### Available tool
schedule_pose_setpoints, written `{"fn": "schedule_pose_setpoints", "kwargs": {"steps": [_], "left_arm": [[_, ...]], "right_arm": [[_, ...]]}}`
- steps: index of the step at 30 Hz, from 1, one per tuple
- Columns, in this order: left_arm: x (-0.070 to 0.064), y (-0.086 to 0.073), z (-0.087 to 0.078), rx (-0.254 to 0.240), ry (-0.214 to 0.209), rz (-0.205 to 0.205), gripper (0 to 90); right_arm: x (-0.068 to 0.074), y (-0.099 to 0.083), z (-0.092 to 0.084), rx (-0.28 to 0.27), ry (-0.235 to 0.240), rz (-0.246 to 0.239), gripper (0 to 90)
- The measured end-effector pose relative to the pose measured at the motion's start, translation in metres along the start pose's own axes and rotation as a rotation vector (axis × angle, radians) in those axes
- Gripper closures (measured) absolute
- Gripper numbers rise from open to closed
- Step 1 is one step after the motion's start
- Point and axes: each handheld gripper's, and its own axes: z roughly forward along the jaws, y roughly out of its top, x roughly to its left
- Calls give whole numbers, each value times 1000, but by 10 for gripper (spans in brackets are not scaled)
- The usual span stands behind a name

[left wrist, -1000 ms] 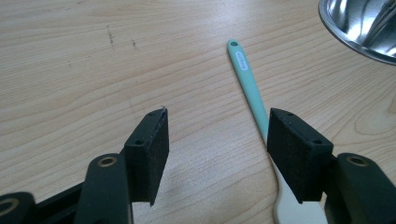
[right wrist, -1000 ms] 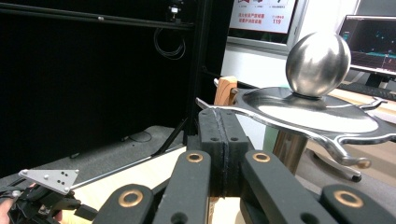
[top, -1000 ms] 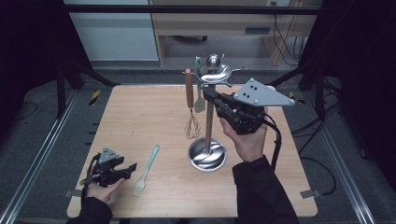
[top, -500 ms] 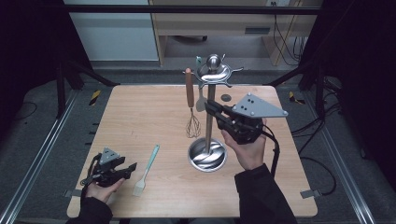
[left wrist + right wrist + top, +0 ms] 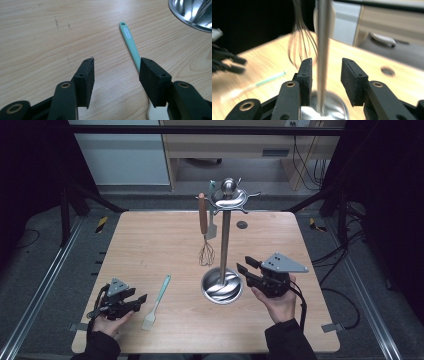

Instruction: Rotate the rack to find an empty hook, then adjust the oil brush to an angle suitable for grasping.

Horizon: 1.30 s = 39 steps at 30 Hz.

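So the job here looks like hanging utensils on the metal rack point(image 5: 223, 245), and it's roughly two-thirds through. A whisk point(image 5: 204, 232) with a wooden handle already hangs from the top ring, and there's a small spatula-looking thing point(image 5: 212, 222) hanging just behind it (hard to make out properly). What's left is the teal spatula point(image 5: 156, 301), which is lying flat on the wooden table point(image 5: 150, 245), between the left hand and the rack's round base. The left gripper point(image 5: 131, 301) sits low just beside it, jaws apart with nothing clamped; in the left gripper view the teal handle point(image 5: 130, 45) runs up past the inside of one pad point(image 5: 152, 82), so the pickup hasn't happened yet. The right gripper point(image 5: 246, 267) is down near the base with its jaws just opening, empty, the pole standing beyond the gap.
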Motion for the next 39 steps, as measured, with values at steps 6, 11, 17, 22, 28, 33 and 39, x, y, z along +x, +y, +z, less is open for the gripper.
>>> {"fn": "schedule_pose_setpoints", "kwargs": {"steps": [6,11,17,22,28,33,39], "left_arm": [[-3,3,1,5,-14,-12,437],[-5,5,4,24,-33,-15,439],[-10,9,11,56,-33,-8,452],[-12,11,19,96,-25,4,450],[-11,11,26,131,-27,3,478],[-14,11,29,158,-27,15,525],[-19,10,33,182,-27,33,589]], "right_arm": [[-16,-38,-9,72,-39,26,562],[-29,-64,-20,108,-68,59,538],[-38,-89,-29,197,-111,89,501],[-42,-98,-36,201,-168,114,505],[-44,-103,-36,246,-192,123,501],[-45,-104,-33,275,-178,134,501],[-46,-104,-33,286,-184,140,542]]}}
